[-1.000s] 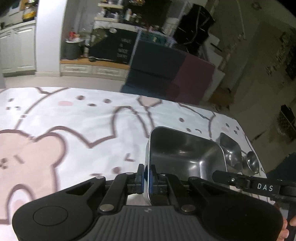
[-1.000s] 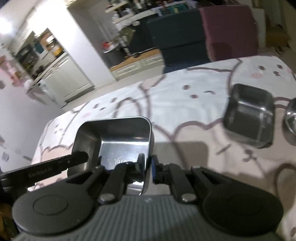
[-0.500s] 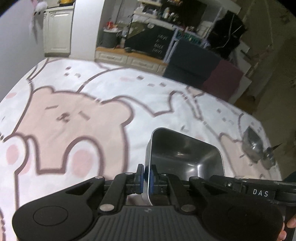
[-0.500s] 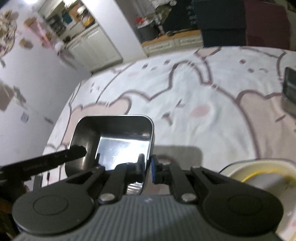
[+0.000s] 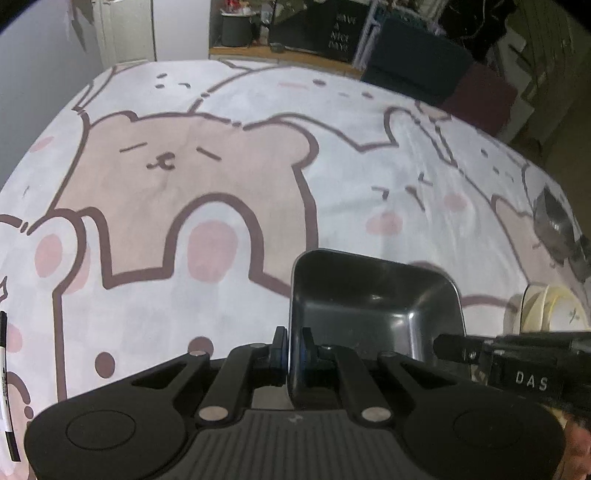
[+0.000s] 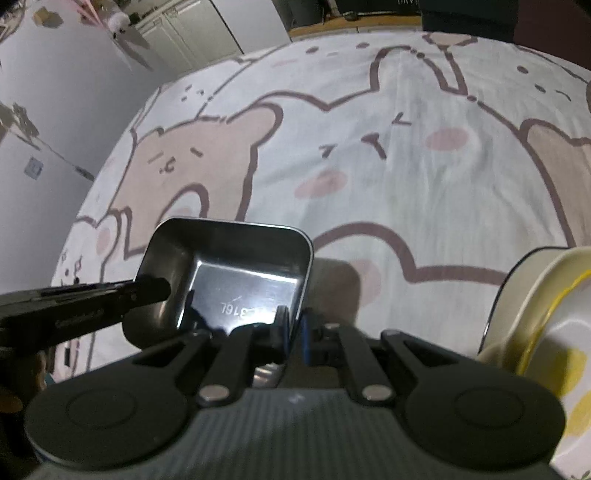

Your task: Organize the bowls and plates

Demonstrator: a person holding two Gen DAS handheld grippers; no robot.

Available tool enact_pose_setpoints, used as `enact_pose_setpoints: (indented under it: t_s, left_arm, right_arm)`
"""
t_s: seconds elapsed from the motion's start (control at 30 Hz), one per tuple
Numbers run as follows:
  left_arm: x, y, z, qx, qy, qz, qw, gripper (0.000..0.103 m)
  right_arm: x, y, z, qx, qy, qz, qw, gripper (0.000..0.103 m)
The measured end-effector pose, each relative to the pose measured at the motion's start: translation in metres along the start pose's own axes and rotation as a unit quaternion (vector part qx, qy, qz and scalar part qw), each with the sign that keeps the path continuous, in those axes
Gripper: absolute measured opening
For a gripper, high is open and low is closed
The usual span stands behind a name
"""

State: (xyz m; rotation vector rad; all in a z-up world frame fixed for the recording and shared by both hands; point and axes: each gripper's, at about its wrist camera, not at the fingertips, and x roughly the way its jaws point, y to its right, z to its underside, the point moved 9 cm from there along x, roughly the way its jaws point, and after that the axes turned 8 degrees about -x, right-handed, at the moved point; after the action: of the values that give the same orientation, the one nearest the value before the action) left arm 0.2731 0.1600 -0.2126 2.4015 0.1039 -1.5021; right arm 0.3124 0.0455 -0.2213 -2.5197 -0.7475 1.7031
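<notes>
A square steel bowl is held above the bear-print tablecloth by both grippers. My left gripper is shut on its left wall. My right gripper is shut on its right wall; the same bowl shows there with its shiny bottom. The right gripper's finger crosses the left wrist view at the lower right, and the left gripper's finger crosses the right wrist view at the lower left. A cream plate with a yellow ring sits at the right, also in the left wrist view.
More steel bowls sit near the table's far right edge. Dark chairs stand behind the table. A white wall and cabinets lie to the left.
Both grippers have carried the steel bowl leftward across the table. The other steel bowls have slid to the far right, and the cream plate has come into view at the right.
</notes>
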Motion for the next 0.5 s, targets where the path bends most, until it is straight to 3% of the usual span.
enact_pose_setpoints:
  t_s: [0.5]
  left_arm:
    - [0.015, -0.009, 0.009, -0.001, -0.028, -0.01, 0.9995, 0.007]
  right_arm:
    - [0.014, -0.001, 0.006, -0.001, -0.027, 0.005, 1.0, 0.01]
